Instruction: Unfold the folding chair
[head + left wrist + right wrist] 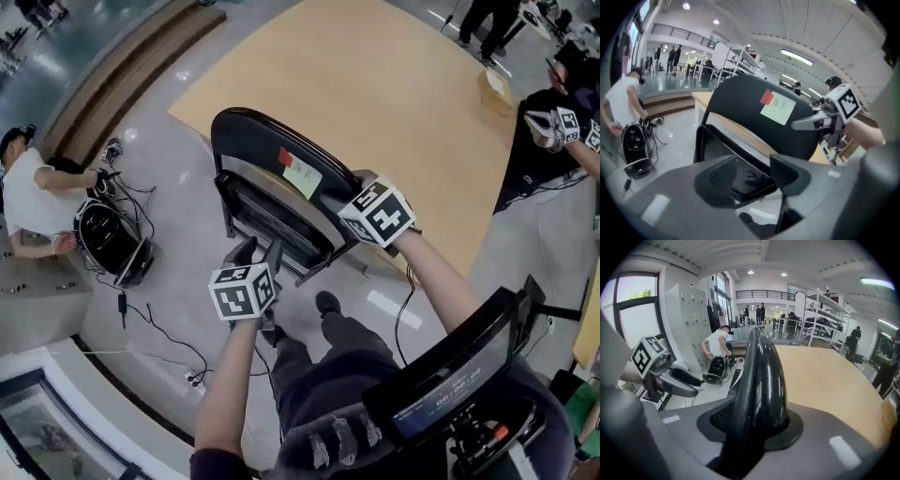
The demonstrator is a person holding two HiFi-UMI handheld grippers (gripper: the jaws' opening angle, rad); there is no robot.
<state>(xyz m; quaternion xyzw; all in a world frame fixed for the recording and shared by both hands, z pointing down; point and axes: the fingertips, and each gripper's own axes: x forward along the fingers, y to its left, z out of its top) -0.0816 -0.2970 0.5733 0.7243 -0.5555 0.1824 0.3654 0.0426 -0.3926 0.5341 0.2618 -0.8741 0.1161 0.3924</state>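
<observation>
The folding chair (253, 150) stands part-folded beside the tabletop (375, 84). The right gripper (754, 425) has its jaws clamped on the backrest (761, 376) rim, while the left gripper (754, 180) jaws (narrowly parted) pinch the seat (747, 178) edge.

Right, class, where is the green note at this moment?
In the head view, the green note is stuck on the black backrest of the folding chair, beside a red sticker, just left of the right gripper.

grey floor (183, 183) carries the folding chair (248, 141), a black bag (108, 236), loose cables (150, 323) and a wooden table (394, 94).
</observation>
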